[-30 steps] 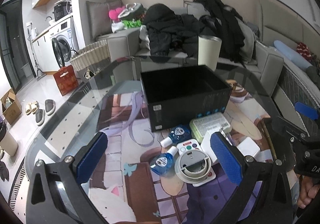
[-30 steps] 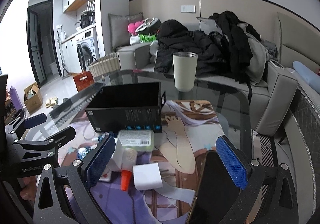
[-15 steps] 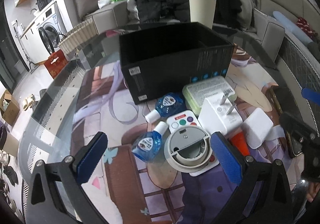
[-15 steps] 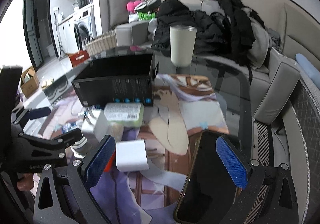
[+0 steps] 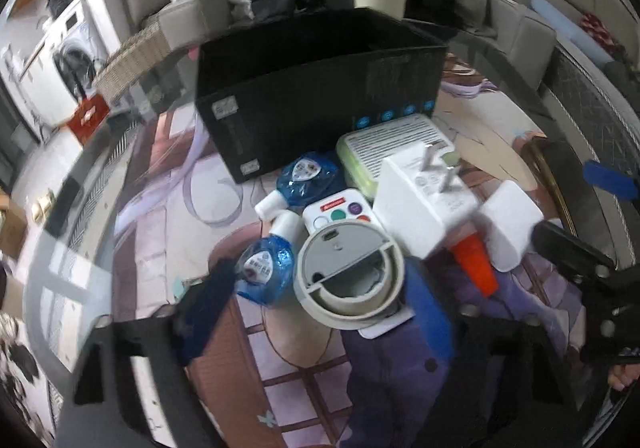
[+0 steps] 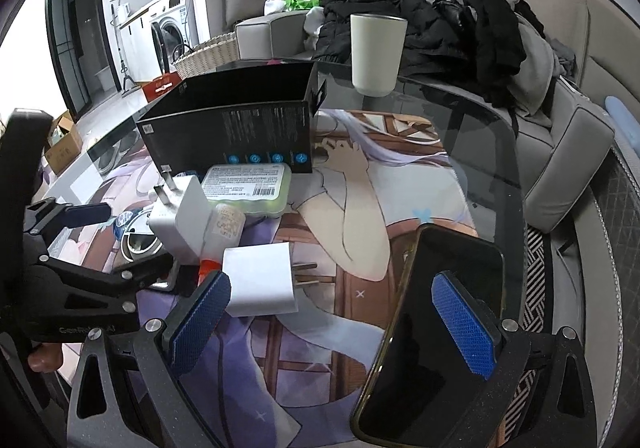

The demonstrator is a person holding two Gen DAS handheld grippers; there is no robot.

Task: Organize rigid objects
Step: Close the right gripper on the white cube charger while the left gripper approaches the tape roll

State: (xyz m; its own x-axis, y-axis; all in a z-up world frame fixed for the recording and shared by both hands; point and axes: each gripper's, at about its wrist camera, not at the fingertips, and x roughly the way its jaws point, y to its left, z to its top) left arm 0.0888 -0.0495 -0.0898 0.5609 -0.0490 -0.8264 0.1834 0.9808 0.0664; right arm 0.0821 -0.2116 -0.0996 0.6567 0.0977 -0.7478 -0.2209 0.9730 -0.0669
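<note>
Round grey device (image 5: 349,276) between closing, down-tilted left tongs (image 5: 320,302)

Partly legible "GenRob" lettering marks the left tongs (image 6: 120,236) frame.

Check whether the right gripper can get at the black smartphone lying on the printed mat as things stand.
Probably yes. The right gripper is open, and the black smartphone lies flat with nothing on it, one blue pad above its screen. The small white plug charger sits beside the other pad, apart from the phone.
</note>
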